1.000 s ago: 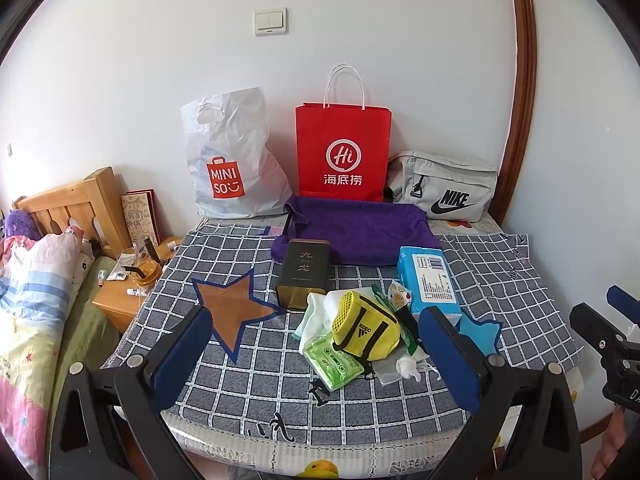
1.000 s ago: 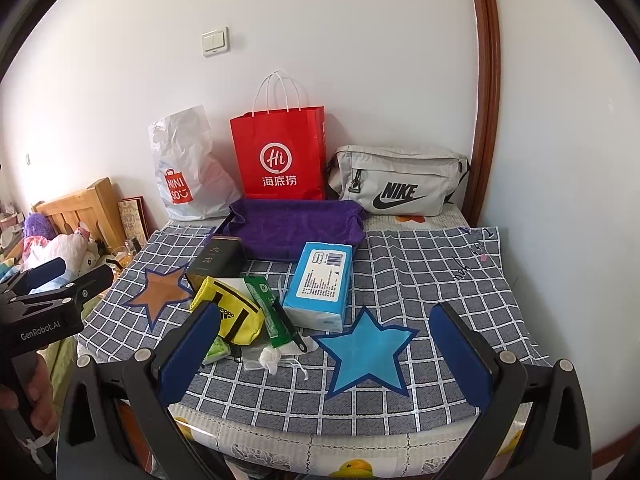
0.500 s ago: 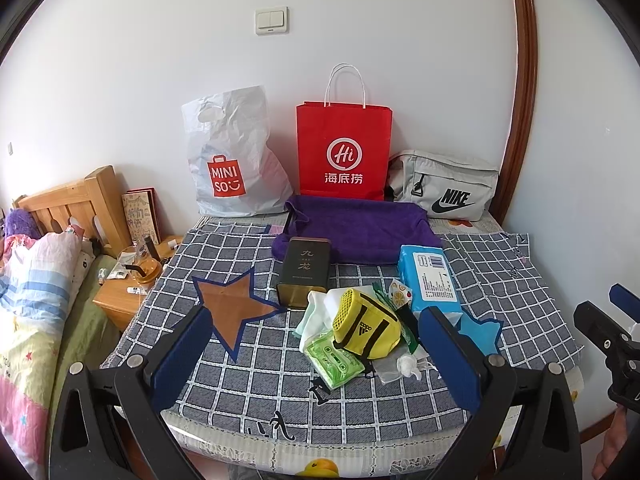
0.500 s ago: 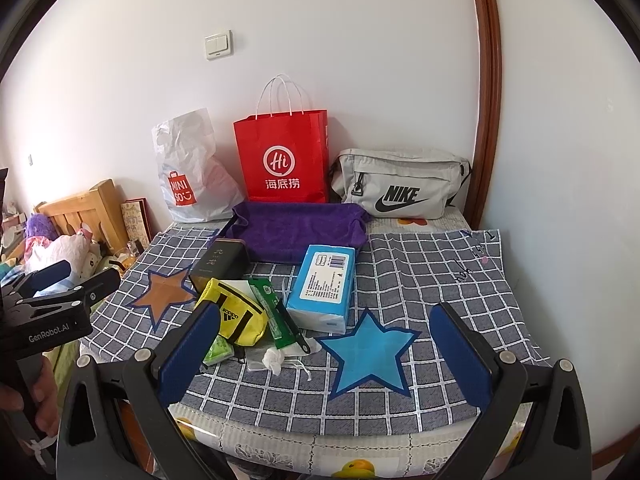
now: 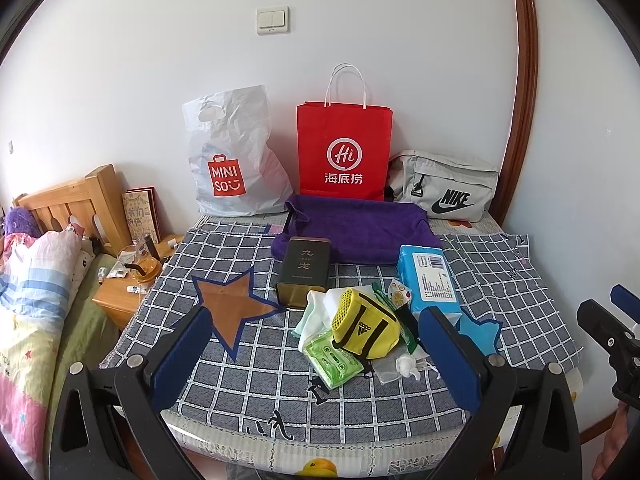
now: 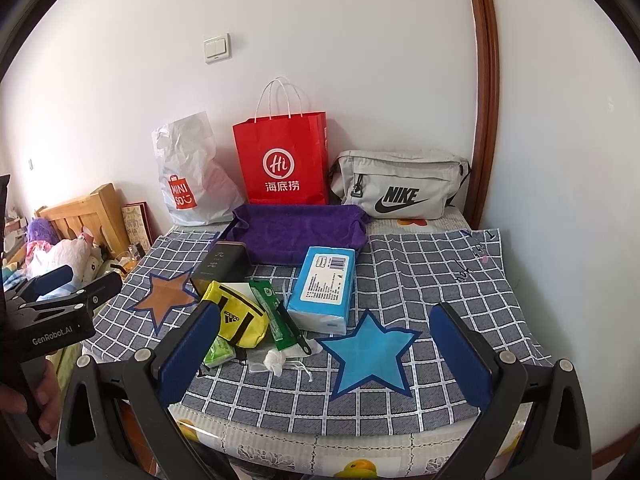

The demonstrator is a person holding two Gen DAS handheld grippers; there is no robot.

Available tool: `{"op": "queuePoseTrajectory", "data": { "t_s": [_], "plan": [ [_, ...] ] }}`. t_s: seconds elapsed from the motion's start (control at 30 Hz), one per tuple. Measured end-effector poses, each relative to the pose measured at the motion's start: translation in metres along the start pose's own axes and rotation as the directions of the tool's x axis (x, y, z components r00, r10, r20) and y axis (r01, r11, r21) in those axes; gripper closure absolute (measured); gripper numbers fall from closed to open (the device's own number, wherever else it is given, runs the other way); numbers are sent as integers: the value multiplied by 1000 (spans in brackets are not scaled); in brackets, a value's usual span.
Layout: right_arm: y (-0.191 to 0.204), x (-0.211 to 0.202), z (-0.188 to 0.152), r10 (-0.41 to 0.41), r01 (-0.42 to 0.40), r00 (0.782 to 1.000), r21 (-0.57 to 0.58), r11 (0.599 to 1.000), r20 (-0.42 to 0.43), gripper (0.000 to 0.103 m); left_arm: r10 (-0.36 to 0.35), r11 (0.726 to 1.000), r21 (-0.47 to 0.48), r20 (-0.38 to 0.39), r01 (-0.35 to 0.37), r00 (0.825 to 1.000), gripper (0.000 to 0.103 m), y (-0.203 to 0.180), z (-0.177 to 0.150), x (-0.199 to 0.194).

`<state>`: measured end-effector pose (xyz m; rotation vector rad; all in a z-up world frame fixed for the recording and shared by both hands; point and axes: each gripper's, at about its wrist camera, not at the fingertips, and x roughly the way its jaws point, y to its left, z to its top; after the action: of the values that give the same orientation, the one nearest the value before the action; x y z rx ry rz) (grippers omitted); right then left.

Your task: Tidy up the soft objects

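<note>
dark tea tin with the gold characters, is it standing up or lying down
Lying down. The dark rectangular tea tin rests on a long side on the checked cloth, its gold end facing the camera.

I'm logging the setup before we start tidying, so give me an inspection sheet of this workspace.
Surface: checked cloth with brown and blue stars.
Job's things: yellow pouch, blue tissue pack, purple towel, green packets, all untouched.
Clutter: dark tin beside the pile.
Grippers: left gripper and right gripper open, empty, short of the pile.
Cables: nothing seen.
Surroundings: white plastic bag, red paper bag, grey waist bag against the wall; bed at left.
</note>
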<state>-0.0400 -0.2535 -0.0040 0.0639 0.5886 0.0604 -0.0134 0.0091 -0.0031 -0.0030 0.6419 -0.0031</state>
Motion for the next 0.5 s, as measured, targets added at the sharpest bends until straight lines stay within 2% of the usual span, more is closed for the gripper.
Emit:
{"op": "queuePoseTrajectory", "data": {
  "t_s": [0.5],
  "plan": [
    [-2,-3,-3,6,-6,1000,6,1000,7,0,-1,1000,-1,3,1,1000,0,0,-1,-1]
  ]
}}
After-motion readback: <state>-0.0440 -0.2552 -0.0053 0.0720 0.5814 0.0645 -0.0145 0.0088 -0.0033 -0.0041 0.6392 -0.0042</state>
